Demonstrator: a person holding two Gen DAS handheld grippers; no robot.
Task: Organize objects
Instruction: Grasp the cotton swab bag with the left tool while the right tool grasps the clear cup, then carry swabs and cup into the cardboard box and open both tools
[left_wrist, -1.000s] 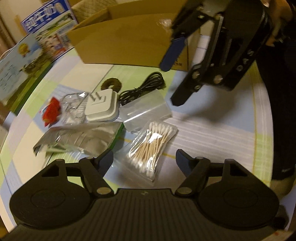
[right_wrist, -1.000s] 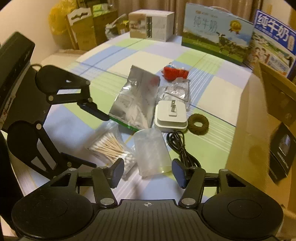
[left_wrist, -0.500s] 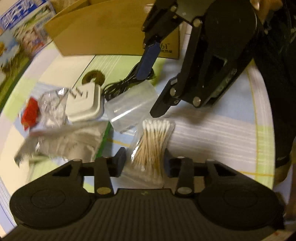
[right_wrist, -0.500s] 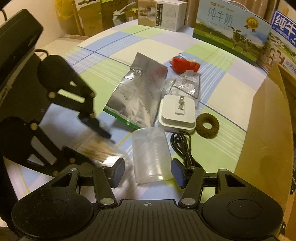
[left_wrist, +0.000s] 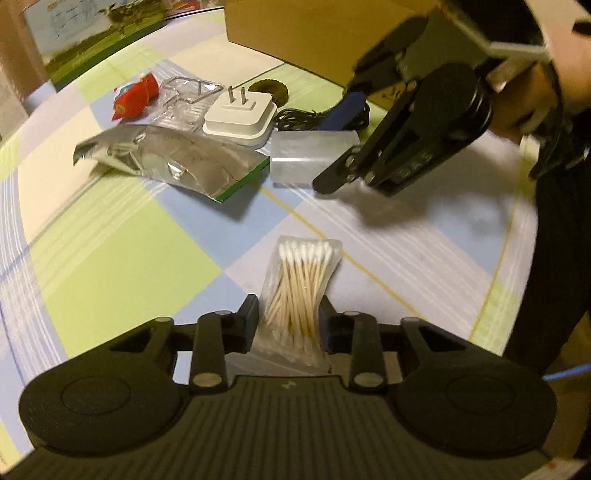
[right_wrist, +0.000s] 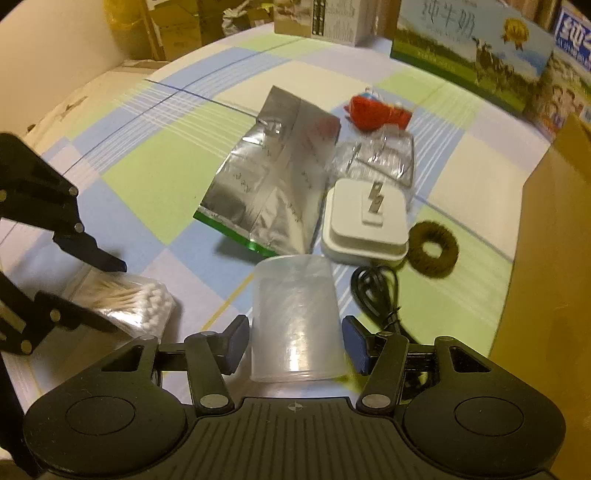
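Note:
My left gripper (left_wrist: 288, 317) is shut on a clear bag of cotton swabs (left_wrist: 299, 280), pinched near its lower end, with the white tips pointing away. In the right wrist view the same bag (right_wrist: 147, 299) sits between the left gripper's (right_wrist: 112, 295) black fingers. My right gripper (right_wrist: 295, 343) is open, its blue pads on either side of a translucent plastic cup (right_wrist: 295, 317) that lies on its side on the checked tablecloth. The left wrist view shows that cup (left_wrist: 306, 158) between the right gripper's (left_wrist: 336, 146) fingers.
Beyond the cup lie a silver foil pouch (right_wrist: 273, 184), a white plug adapter (right_wrist: 365, 221), a black cable (right_wrist: 376, 295), a brown hair ring (right_wrist: 432, 254), clear packaging (right_wrist: 376, 155) and a red item (right_wrist: 376, 110). A cardboard box (right_wrist: 554, 258) stands at the right, milk cartons (right_wrist: 469, 55) behind.
My left gripper closed on the swab bag, rolled, and drew it away from the other items. My right gripper came down and forward until its fingers flank the cup.

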